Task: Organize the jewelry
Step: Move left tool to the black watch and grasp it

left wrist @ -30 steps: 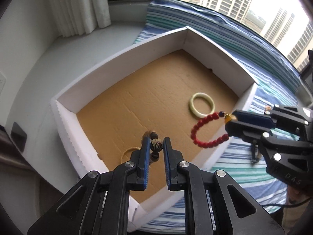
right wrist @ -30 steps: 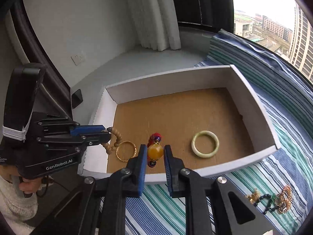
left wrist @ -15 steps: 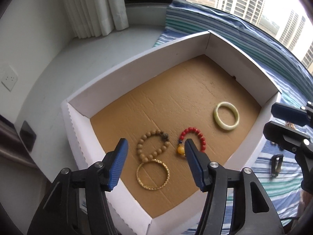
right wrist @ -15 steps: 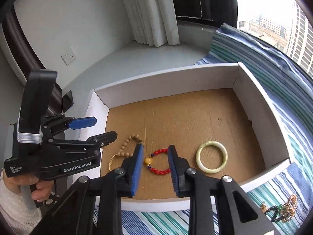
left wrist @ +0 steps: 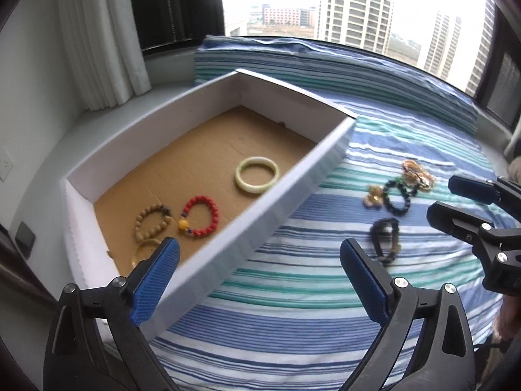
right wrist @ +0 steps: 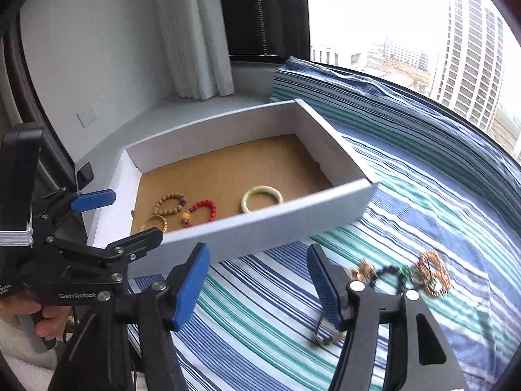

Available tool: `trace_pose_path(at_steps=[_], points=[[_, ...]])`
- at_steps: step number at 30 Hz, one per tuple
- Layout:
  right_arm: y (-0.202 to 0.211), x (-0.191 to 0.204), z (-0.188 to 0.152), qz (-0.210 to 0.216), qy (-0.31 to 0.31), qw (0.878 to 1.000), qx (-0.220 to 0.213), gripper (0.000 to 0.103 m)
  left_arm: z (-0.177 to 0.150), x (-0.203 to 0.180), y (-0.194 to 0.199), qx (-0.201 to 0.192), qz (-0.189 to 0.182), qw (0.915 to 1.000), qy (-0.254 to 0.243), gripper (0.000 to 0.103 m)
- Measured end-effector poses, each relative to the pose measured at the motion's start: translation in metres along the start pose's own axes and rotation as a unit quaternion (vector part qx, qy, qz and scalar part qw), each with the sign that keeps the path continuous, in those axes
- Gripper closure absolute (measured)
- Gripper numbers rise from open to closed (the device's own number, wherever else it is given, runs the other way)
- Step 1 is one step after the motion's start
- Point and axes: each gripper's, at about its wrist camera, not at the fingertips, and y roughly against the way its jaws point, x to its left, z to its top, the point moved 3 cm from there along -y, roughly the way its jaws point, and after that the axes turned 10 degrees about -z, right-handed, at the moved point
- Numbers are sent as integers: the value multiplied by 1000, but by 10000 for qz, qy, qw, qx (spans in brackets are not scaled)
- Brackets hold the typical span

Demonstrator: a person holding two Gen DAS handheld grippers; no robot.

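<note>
Striped bedspread (left wrist: 293,309) below a window; white box (left wrist: 270,208) at its edge, beside a curtain (left wrist: 97,39). Bracelets (left wrist: 200,216) inside box, more jewelry (left wrist: 395,195) on spread. Left gripper (left wrist: 259,280) and right gripper (right wrist: 257,285): jaws opening, nothing between.

Four bracelets (left wrist: 200,215) in the box (left wrist: 283,192) on the bedspread (left wrist: 293,309), more jewelry (left wrist: 395,192) lying right of the box
</note>
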Motion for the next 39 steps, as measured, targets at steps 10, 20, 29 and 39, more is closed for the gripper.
trace_pose_path(at_steps=[10, 20, 29, 39], points=[[-1, -140, -167, -831, -1916, 9748, 780, 31, -79, -92, -91, 996, -548, 9907, -745, 4], [-22, -161, -211, -1270, -2143, 9616, 1156, 31, -98, -103, -132, 1339, -402, 9857, -944, 4], [-42, -151, -217, -1428, -1862, 9631, 1320, 31, -102, -95, -139, 1208, -548, 9888, -686, 0], [-52, -148, -218, -1467, -1556, 9631, 1632, 23, -93, -95, -145, 1811, -624, 9785, -768, 1]])
